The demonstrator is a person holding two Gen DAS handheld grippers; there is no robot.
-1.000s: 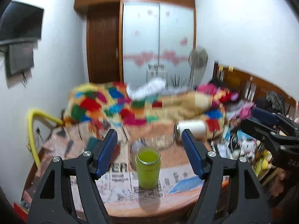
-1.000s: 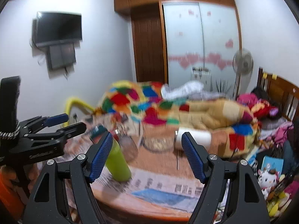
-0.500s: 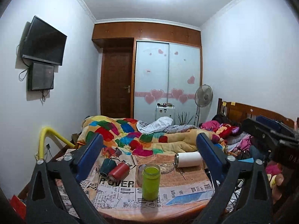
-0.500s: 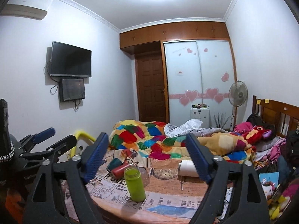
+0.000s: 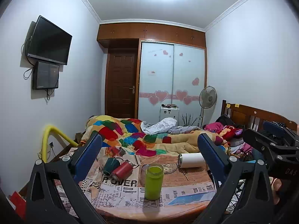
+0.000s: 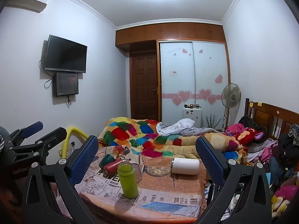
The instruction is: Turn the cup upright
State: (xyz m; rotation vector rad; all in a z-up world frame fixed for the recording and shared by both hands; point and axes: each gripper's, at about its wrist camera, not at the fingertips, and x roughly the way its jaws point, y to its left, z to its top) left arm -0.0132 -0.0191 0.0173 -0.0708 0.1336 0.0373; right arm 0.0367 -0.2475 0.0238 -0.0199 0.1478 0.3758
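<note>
A green cup (image 5: 153, 181) stands upright near the front edge of the newspaper-covered table (image 5: 168, 210); it also shows in the right wrist view (image 6: 128, 180). A white cup (image 5: 191, 160) lies on its side at the back right, also in the right wrist view (image 6: 185, 166). A red cup (image 5: 122, 170) and a dark green cup (image 5: 110, 165) lie on their sides at the back left. My left gripper (image 5: 149, 149) is open and empty, held back from the table. My right gripper (image 6: 147, 147) is open and empty too.
A glass jar (image 5: 143, 174) stands right behind the green cup. A glass dish (image 6: 158, 170) sits mid-table. A bed with a colourful quilt (image 5: 134, 136) lies beyond. A yellow pipe (image 5: 47, 140) rises at the left, clutter (image 6: 280, 196) at the right.
Both grippers have pulled back and tilted up from the table. The jaws of both have opened wider. The green cup stays standing where it was.
</note>
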